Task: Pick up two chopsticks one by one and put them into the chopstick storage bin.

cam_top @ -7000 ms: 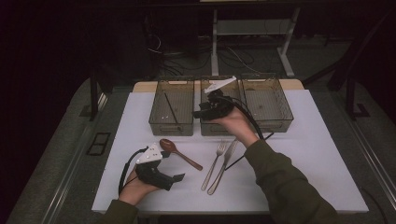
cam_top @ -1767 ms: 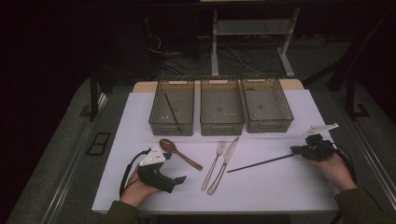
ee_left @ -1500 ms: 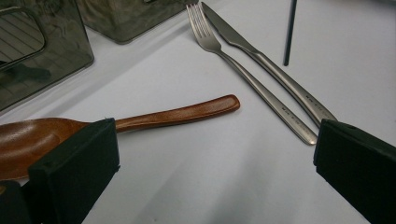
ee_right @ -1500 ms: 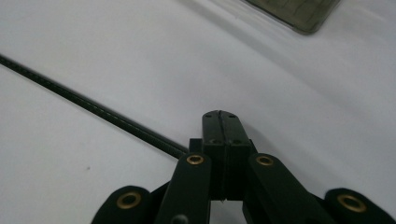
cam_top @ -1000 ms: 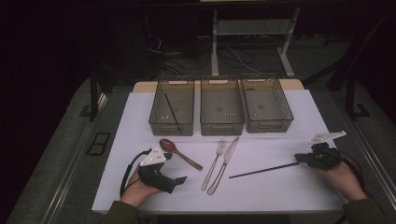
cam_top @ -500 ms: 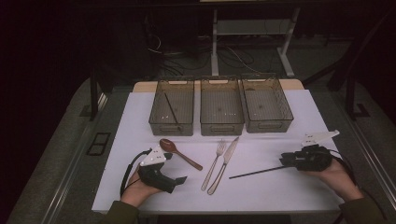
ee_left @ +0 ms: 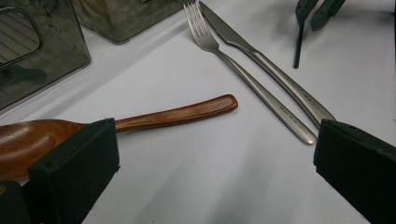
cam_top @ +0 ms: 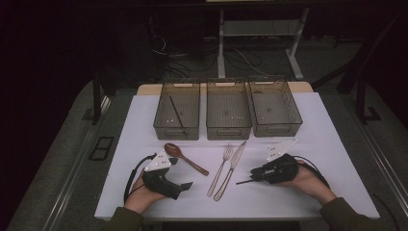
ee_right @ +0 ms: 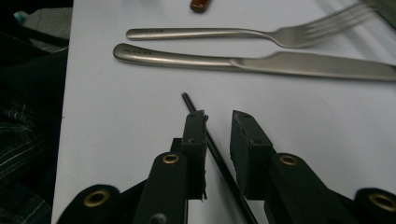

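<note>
right gripper (cam_top: 255, 175): low over the white table (cam_top: 327, 144), right of the cutlery, held in the person's right hand (cam_top: 308, 179); jaws point left toward the knife handle.
right jaws: a narrow gap between them, have just been closing a little; black chopstick (ee_right: 219, 161) runs up through the gap. Pads look just off it, the left pad maybe brushing it; hard to tell from the right gripper view.
black chopstick position: lying on the table, tip poking out past the jaws toward the knife, short of it, not touching.
left gripper (cam_top: 185, 185): resting on the table at front left in the left hand (cam_top: 144, 187); grey plate on top.
left jaws: wide apart, nothing between them but bare table (ee_left: 187, 177).
wooden spoon (cam_top: 185, 158): just beside the left gripper, bowl near the grey plate, handle angled toward the fork.
fork (cam_top: 220, 171): middle of the table, tines toward the bins, touching or nearly touching the knife along the handles.
knife (cam_top: 232, 168): right of the fork, roughly parallel, blade toward the bins.
bins: three clear ones in a row at the far side. Left bin (cam_top: 166, 120) has a second chopstick (cam_top: 177, 115) lying in it. Middle bin (cam_top: 211, 122) and right bin (cam_top: 293, 113) sit side by side with it.
</note>
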`<state>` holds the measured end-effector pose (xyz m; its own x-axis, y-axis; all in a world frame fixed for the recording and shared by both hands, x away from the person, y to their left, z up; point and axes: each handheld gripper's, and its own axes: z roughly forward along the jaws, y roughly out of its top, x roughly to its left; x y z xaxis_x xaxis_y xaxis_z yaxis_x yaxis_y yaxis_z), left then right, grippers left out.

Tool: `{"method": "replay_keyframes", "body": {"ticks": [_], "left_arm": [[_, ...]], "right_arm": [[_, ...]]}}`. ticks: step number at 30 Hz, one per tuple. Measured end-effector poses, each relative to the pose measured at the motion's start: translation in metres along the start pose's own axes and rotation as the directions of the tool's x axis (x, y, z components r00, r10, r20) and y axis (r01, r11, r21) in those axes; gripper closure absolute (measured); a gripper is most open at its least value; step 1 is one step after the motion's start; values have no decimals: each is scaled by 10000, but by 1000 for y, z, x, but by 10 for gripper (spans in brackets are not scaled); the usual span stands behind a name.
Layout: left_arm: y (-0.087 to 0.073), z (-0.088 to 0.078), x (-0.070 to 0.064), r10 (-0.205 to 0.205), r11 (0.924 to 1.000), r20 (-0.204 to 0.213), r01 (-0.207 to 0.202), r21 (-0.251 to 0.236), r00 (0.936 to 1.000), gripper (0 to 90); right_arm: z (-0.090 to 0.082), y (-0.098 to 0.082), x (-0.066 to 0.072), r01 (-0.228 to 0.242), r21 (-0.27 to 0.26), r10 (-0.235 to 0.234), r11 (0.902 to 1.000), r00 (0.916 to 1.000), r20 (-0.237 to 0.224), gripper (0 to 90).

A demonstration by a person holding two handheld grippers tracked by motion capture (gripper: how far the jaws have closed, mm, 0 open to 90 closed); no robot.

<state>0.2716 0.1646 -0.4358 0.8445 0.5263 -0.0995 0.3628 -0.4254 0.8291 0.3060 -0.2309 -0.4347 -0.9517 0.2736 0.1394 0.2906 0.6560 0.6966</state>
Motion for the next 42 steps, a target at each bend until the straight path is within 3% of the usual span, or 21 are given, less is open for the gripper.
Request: {"method": "replay_keyframes", "body": {"ticks": [7,12,23,28,33,38,42], "left_arm": [[0,0,0,40,10000,7,-40,14,10000,0],[0,-1,0,41,10000,13,-41,6,10000,0],[0,-1,0,54,10000,-2,-54,16,10000,0],[0,-1,0,56,10000,-2,-56,12,10000,0],[0,-1,0,58,10000,-1,-58,13,10000,0],[0,-1,0,47,10000,0,-47,18,10000,0],[0,-1,0,45,10000,2,-45,17,10000,0]], "right_arm": [[29,21,6,623,125,-615,9980,9964,-581,765],[46,27,7,983,471,-942,9940,9921,-834,787],[47,26,9,1371,536,-1325,9891,9878,-817,846],[45,26,7,1401,542,-1370,9886,9888,-585,852],[40,23,-2,1204,582,-1203,9910,9927,-51,854],[32,20,-17,663,505,-696,9965,9953,667,854],[26,18,-31,46,385,-96,9992,9914,1306,854]]}}
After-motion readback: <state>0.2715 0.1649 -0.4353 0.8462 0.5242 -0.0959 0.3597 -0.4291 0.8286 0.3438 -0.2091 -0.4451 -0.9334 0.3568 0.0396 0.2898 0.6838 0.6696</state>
